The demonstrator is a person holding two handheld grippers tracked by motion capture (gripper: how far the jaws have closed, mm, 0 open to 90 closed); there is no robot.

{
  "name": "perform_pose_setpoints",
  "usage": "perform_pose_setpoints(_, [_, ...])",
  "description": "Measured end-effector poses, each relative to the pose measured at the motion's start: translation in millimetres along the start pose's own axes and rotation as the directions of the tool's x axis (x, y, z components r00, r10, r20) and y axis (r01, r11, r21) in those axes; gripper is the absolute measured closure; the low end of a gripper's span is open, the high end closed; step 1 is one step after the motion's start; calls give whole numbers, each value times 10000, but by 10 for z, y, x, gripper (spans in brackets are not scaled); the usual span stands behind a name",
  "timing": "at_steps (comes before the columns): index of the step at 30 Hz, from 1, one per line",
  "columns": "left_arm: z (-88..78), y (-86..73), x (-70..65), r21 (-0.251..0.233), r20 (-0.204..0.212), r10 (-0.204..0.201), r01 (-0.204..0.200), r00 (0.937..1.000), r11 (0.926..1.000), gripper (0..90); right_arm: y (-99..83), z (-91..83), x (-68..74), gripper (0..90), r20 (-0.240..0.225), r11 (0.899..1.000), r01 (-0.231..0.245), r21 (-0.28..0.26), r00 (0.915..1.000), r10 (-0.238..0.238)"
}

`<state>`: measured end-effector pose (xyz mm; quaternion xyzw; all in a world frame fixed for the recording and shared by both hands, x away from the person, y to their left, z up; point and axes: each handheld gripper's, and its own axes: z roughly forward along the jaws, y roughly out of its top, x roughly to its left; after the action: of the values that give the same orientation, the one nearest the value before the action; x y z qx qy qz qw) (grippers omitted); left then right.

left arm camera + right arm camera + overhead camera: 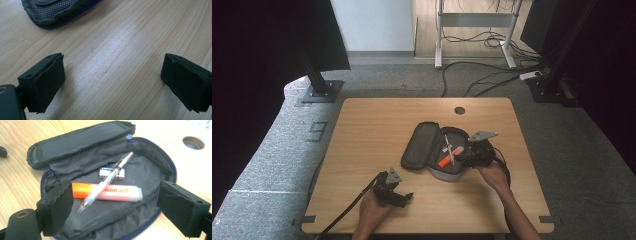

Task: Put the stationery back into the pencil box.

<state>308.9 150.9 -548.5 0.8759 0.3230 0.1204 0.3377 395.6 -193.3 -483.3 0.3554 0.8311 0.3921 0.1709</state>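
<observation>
On the wooden table (377,125), an open pencil case (419,145); grey carpet (287,145) around.

The surface (377,125) is a light wooden top with a clear grain and rounded corners, standing on grey carpet (272,150). Near its far edge, about midway along, is a round dark cable hole (459,110). A dark pencil case (432,150) lies directly on the wood, right of centre, unzipped and spread flat, its lid folded out to the left and its blue zip edge resting against the grain. In the left claw's view, a mesh-lined corner of that case (53,11) rests on the wood at the far left, with bare board stretching below it. The near left part of the top carries nothing else lying flat.
</observation>
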Motion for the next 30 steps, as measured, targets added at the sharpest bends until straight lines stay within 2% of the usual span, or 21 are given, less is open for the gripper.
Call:
perform_pose_setpoints(12, [0, 0, 1, 2, -1, 8, -8, 10000, 10000, 49, -152, -111, -81, 137, 321, 9993, -373, 99, 9988, 369])
perform_pose_setpoints(24, [0, 0, 0, 1, -2, 1, -1, 10000, 10000, 49, -336, 10, -107, 145, 318, 9968, -540, 592, 9981, 522])
perform_pose_setpoints(30, [0, 0, 0, 3, 0, 3, -3, 10000, 10000, 50, -404, -37, -96, 143, 285, 9980, -603, 210, 9978, 597])
